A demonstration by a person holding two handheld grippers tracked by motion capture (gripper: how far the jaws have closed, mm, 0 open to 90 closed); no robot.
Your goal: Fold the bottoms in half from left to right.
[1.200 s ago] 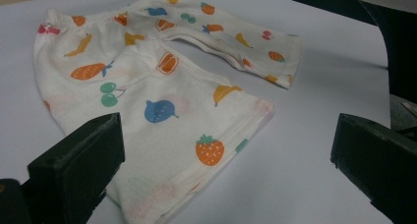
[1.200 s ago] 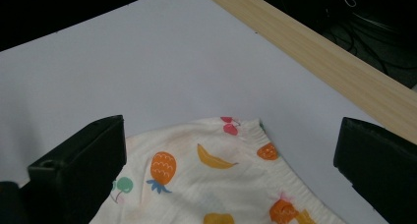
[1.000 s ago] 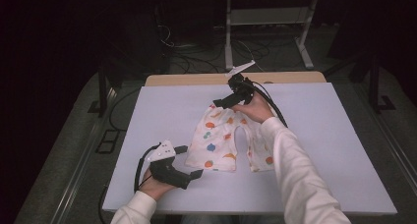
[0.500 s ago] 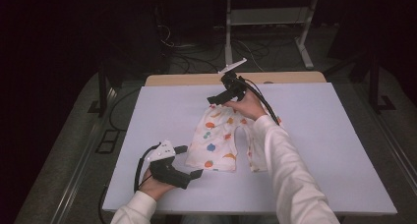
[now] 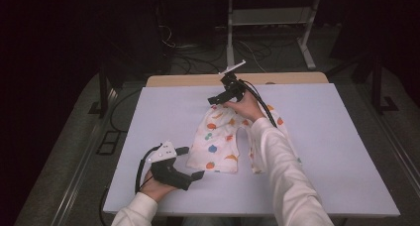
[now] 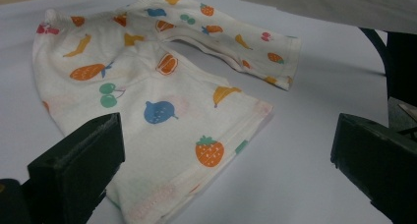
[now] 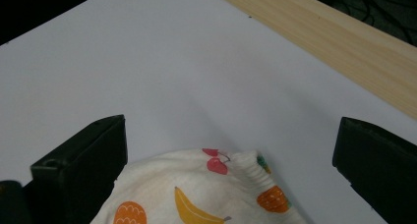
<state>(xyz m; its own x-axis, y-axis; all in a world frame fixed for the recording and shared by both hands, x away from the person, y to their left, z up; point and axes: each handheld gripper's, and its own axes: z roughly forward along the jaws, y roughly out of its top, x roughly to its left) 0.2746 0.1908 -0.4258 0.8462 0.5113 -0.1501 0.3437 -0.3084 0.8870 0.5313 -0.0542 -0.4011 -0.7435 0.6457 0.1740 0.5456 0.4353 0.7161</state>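
Shorts (image 5: 223, 141) with a fruit print lie flat on the desk (image 5: 337, 137) in the high view — right claw (image 5: 216, 99) at their waistband, left claw (image 5: 190, 162) by a leg hem. Left gripper view: jaws spread, hem between them. Right gripper view: jaws spread, waistband edge (image 7: 236, 160) just ahead.

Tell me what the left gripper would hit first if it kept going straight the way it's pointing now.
Probably the fruit-print shorts: the left gripper has its jaws wide open and aimed at the nearer leg's hem, lying flat on the table. Depth is hard to judge.
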